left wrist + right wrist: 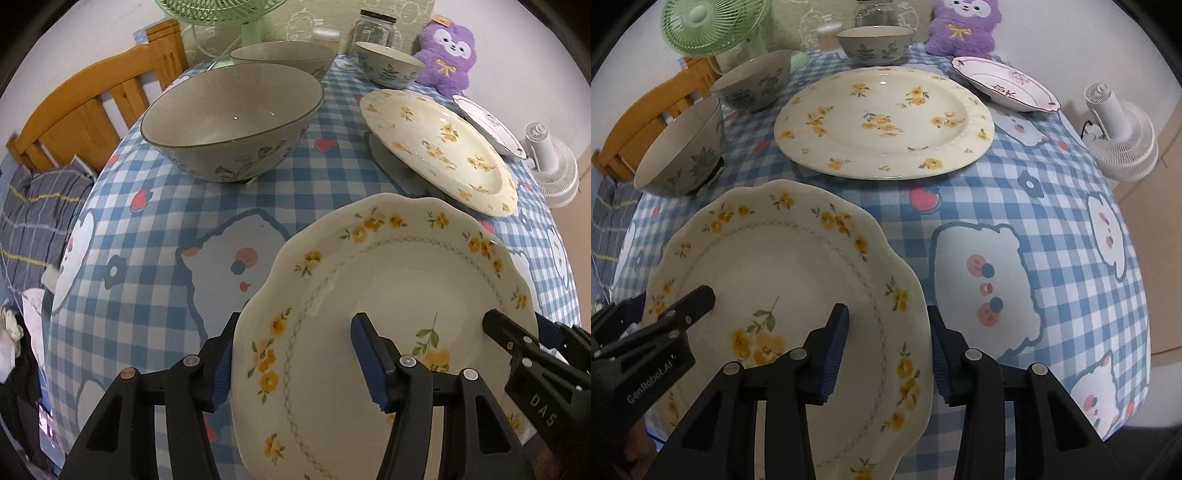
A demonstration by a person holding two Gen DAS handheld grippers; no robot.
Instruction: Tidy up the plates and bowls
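Black left hand-held gripper (295, 354) and right hand-held gripper (888, 350) angled steeply down, jaws half-open astride scalloped plate (790, 280) rims

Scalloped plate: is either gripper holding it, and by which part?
Both grippers straddle the scalloped plate: left gripper over its left rim, right gripper over its right rim. Whether the pads press yet cannot be told.
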